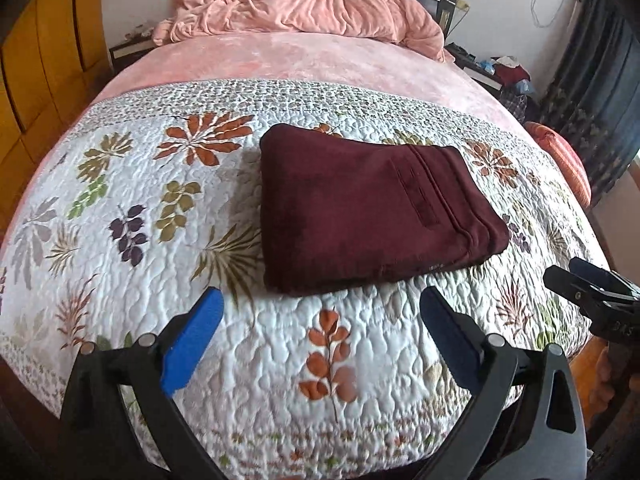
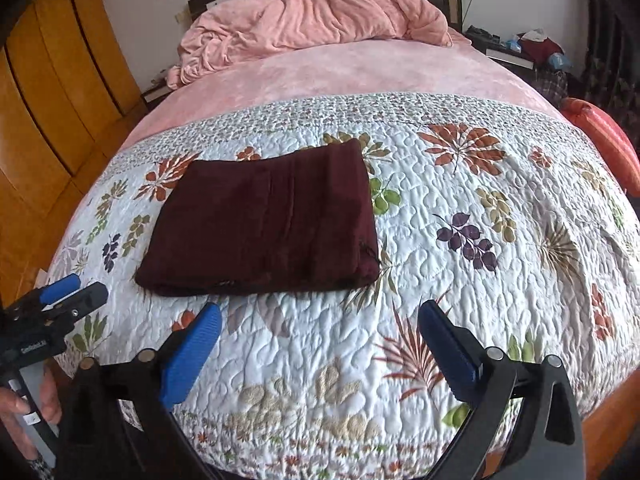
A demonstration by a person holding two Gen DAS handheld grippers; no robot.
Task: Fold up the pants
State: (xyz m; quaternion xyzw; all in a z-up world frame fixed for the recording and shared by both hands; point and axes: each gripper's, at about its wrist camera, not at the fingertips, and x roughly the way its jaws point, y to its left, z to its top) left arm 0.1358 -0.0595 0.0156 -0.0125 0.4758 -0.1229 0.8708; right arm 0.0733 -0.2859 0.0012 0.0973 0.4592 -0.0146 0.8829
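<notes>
1 neat maroon bundle, the pants [image 1: 372, 208], sits folded on the quilt [image 1: 160, 240]. Left tongs [image 1: 320, 320] and right tongs [image 2: 320, 328] hover short of it, both spread wide, empty. Looks finished; at most smooth the near edge lightly.

Maroon pants [image 1: 360, 204] on a white leaf-patterned quilt [image 1: 140, 208].
</notes>
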